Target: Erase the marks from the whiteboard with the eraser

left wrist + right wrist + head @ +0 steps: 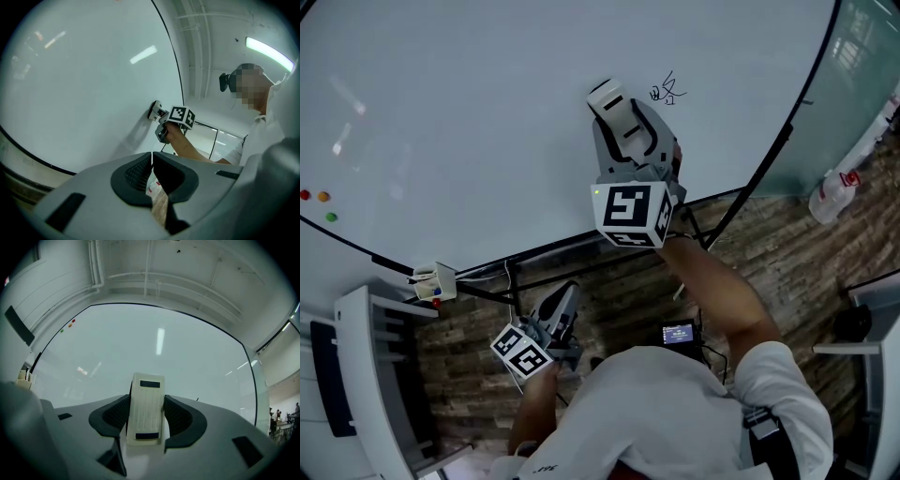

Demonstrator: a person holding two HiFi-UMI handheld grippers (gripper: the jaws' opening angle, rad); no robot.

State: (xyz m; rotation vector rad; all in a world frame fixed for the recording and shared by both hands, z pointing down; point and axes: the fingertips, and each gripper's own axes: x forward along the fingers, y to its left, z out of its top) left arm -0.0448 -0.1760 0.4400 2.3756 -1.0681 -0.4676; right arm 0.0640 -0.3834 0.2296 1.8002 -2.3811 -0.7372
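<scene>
The eraser (146, 408) is a pale, flat, oblong plastic block. Judge it light and rigid, with smooth sides that may slip under side load. The correct hold is across its two long edges, near the middle, so the wiping face stays flat to the board. It stands upright between the jaws of your right gripper (617, 112). The jaws are closed on its long edges at a narrow opening, and about half the block projects beyond the pads. In the head view, the far end of the eraser is at the whiteboard (469, 112). The left gripper view suggests it is pressed to the surface, though firm contact cannot be confirmed. The marks (667, 92), a small black scribble, lie near the eraser on its right and are not yet covered. The rest of the board looks clean, so judge the task nearly done. A short sideways stroke with even pressure should suffice. Too much pressure could twist the block in the pads. Your left gripper (152, 165) hangs low, well apart from the board, with its jaws brought together and nothing between them. Three small coloured magnets (319, 199) sit at the board's far left.
</scene>
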